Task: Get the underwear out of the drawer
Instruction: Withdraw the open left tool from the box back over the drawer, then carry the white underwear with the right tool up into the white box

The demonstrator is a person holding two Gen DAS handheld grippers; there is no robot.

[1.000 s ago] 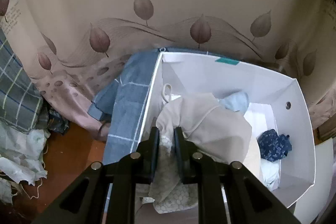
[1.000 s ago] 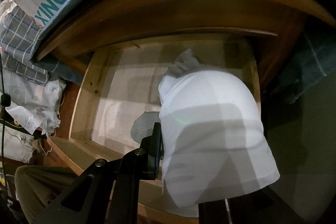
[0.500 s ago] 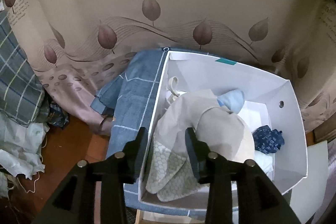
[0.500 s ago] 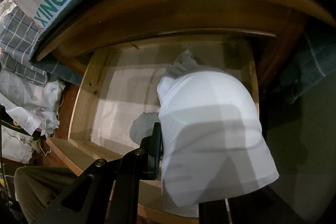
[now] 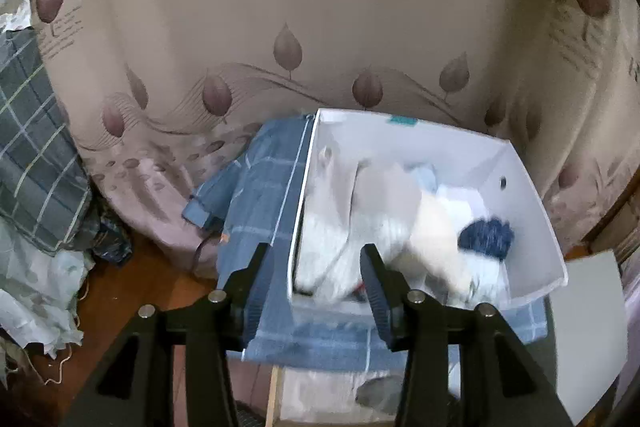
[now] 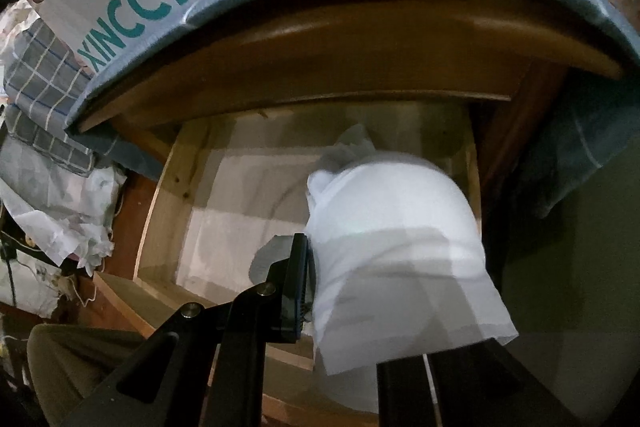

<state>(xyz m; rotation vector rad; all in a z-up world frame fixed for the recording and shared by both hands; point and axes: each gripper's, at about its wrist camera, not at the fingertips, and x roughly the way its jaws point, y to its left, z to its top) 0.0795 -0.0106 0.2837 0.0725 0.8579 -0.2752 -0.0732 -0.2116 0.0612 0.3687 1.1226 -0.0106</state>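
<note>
In the left wrist view, beige underwear (image 5: 384, 219) lies blurred in a white box (image 5: 532, 195), beside a dark blue garment (image 5: 486, 237). My left gripper (image 5: 314, 255) hangs above the box's near left corner. Its jaws are opening and hold nothing. In the right wrist view, my right gripper (image 6: 316, 279) is shut on white underwear (image 6: 396, 247), which drapes over and hides the right finger. It hangs above the open wooden drawer (image 6: 160, 211), where a grey garment (image 6: 266, 259) lies on a white liner.
The box rests on a blue checked cloth (image 5: 264, 195) over the wooden top (image 6: 320, 55). A leaf-print curtain (image 5: 280, 27) hangs behind. Checked fabric (image 5: 32, 155) and crumpled white bags (image 5: 36, 291) lie at the left. A person's leg (image 6: 80, 367) is near the drawer front.
My left gripper went from shut on the beige underwear to open, dropping it in the box, and drew back and up. The right gripper and its white underwear have barely shifted.
</note>
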